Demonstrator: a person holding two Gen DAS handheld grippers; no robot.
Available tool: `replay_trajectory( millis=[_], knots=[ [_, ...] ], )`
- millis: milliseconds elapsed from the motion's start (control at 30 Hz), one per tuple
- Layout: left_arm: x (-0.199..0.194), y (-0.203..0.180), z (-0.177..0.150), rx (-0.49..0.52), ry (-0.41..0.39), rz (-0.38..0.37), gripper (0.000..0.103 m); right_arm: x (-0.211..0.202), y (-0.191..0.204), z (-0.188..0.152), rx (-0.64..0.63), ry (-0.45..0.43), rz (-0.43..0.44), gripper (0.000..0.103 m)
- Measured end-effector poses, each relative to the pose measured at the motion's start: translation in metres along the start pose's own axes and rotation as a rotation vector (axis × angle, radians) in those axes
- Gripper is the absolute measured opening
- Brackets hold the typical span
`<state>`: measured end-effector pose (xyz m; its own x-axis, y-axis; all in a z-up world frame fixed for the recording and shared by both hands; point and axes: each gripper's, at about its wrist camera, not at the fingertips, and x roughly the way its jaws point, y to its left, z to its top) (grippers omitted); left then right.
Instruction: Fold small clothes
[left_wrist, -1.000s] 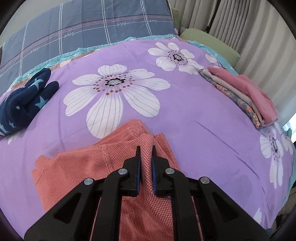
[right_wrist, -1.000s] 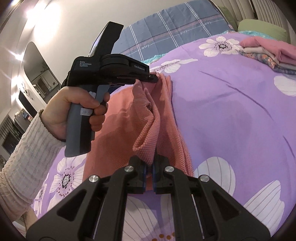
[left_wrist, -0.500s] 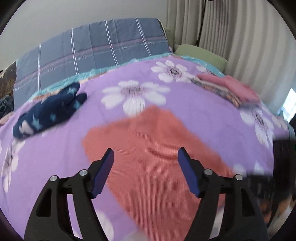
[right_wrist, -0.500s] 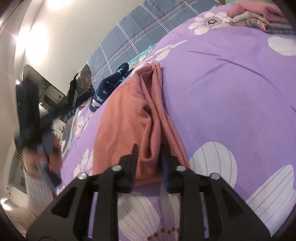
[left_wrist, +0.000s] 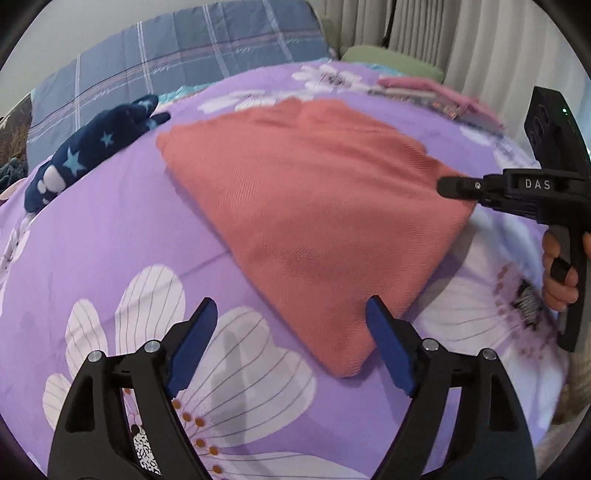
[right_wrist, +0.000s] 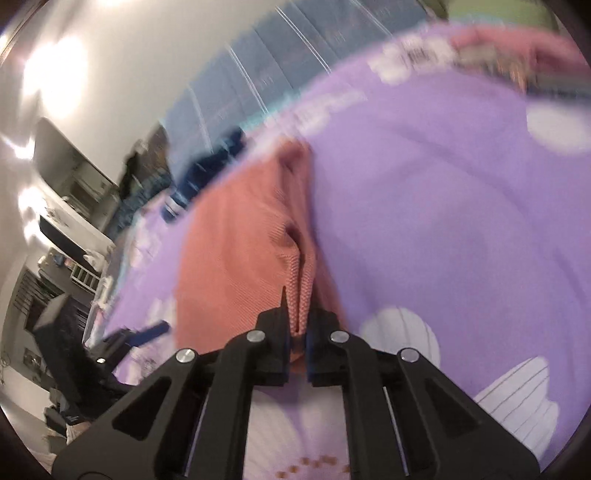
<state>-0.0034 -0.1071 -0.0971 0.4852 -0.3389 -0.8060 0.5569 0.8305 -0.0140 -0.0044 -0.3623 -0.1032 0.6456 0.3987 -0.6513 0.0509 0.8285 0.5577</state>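
An orange knit garment (left_wrist: 314, 184) lies folded flat on the purple flowered bedspread (left_wrist: 92, 258). My left gripper (left_wrist: 290, 301) hovers at its near corner. Its jaws are opening, and the corner lies between them without touching the blue pads (left_wrist: 391, 350). My right gripper (right_wrist: 297, 310) is shut on a raised fold at the garment's (right_wrist: 236, 258) edge. In the left wrist view the right gripper (left_wrist: 443, 182) pinches the cloth's right corner, held by a hand (left_wrist: 557, 273). The left gripper (right_wrist: 147, 330) shows as a blur in the right wrist view.
A navy star-print garment (left_wrist: 92, 158) lies at the far left. A stack of folded clothes (left_wrist: 436, 92) with a pink top sits at the far right. A blue plaid pillow (left_wrist: 184, 48), a green pillow (left_wrist: 388, 59) and curtains (left_wrist: 443, 29) lie behind.
My left gripper let go of the orange garment, opened wide and drew back to its near corner. The right gripper loosened briefly, then shut again on the edge.
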Motion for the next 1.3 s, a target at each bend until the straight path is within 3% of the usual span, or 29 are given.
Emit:
replay_trajectory(
  millis=[100,200,333,367,433,500,533,633,667,733,800,900,933,967,1067,1133,1300],
  knots=[
    [0.003,0.007,-0.004,-0.044,0.012,-0.014,0.083,0.002,-0.008,-0.003,0.039,0.001,0.026,0.006],
    [0.000,0.011,-0.004,-0.064,0.006,-0.009,0.083,-0.004,-0.003,-0.003,0.007,0.003,0.019,0.014],
    [-0.014,0.018,0.004,-0.093,-0.065,-0.013,0.080,-0.017,0.008,-0.002,-0.049,-0.040,0.004,0.021],
    [-0.018,0.019,0.006,-0.108,-0.087,-0.031,0.074,-0.020,0.011,-0.002,-0.061,-0.054,0.005,0.021],
    [-0.022,0.018,0.012,-0.125,-0.117,-0.073,0.033,-0.027,0.017,0.000,-0.089,-0.087,0.015,0.020],
    [-0.018,0.015,0.015,-0.133,-0.110,-0.120,0.011,-0.032,0.022,0.002,-0.114,-0.120,0.024,0.017],
    [-0.014,0.012,0.015,-0.134,-0.099,-0.140,0.010,-0.032,0.026,0.002,-0.137,-0.127,0.034,0.017],
    [0.009,0.000,0.008,-0.107,-0.028,-0.142,0.010,-0.015,0.029,0.001,-0.176,-0.064,0.002,0.016],
    [0.018,-0.003,0.005,-0.098,-0.005,-0.137,0.010,-0.001,0.025,0.000,-0.183,-0.015,-0.080,0.010],
    [0.018,-0.002,0.003,-0.101,-0.013,-0.144,0.011,0.013,0.014,-0.003,-0.166,0.029,-0.151,0.000],
    [0.019,0.002,0.004,-0.118,-0.002,-0.178,0.014,0.010,0.010,0.000,-0.139,0.031,-0.114,0.000],
    [0.019,0.002,0.003,-0.112,0.000,-0.188,0.016,-0.005,0.019,0.023,-0.149,0.007,-0.062,0.011],
    [0.019,0.000,0.002,-0.106,-0.001,-0.186,0.018,-0.008,0.023,0.031,-0.158,-0.015,-0.068,0.027],
    [0.019,-0.002,0.002,-0.100,-0.002,-0.182,0.019,-0.011,0.027,0.040,-0.174,-0.037,-0.082,0.034],
    [0.019,-0.008,0.002,-0.075,-0.009,-0.166,0.027,0.002,0.041,0.075,-0.247,-0.041,-0.056,0.035],
    [0.018,-0.014,0.001,-0.048,-0.013,-0.150,0.031,0.033,0.041,0.104,-0.233,0.030,-0.023,0.037],
    [0.017,-0.019,0.000,-0.025,-0.019,-0.128,0.032,0.101,0.038,0.138,-0.166,0.183,-0.016,0.037]
  ],
)
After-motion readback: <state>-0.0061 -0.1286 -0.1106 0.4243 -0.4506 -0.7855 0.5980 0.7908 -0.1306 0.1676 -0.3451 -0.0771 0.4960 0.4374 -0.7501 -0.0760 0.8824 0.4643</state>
